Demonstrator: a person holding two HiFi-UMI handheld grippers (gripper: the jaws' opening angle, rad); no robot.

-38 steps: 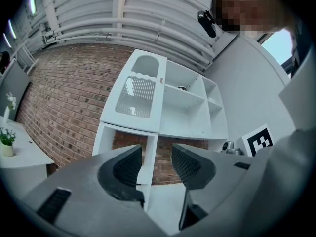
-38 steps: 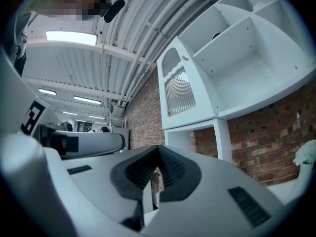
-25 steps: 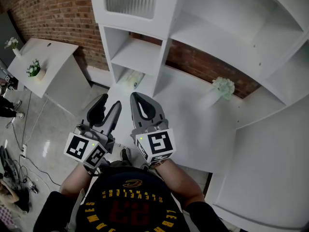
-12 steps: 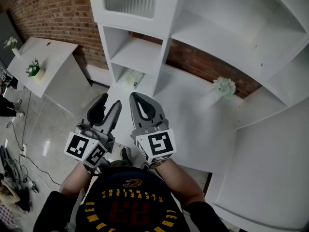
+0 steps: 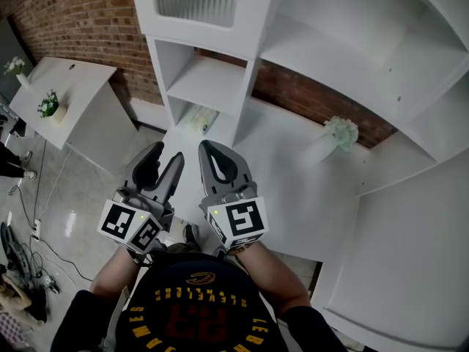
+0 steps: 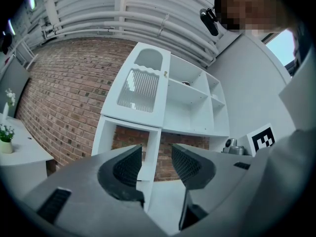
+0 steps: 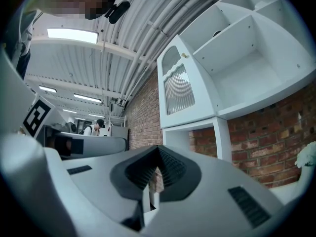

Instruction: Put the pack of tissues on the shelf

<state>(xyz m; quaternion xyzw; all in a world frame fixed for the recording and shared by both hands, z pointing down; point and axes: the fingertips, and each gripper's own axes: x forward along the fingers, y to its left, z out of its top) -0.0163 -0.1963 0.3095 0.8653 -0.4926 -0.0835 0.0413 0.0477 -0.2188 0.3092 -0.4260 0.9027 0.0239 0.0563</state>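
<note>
Left gripper (image 5: 163, 164) is held low in front of the white shelf unit (image 5: 209, 79); its jaws are spread, with nothing between them; right gripper (image 5: 210, 152) sits just beside it, jaws pressed together at the tips and empty; pack of tissues (image 5: 196, 117) lies in the unit's lowest open compartment, ahead of both grippers and touched by neither; a pale flower vase (image 5: 337, 132) stands on the white counter (image 5: 286, 174) to the right; a side table (image 5: 80, 86) with small plants stands at left
</note>
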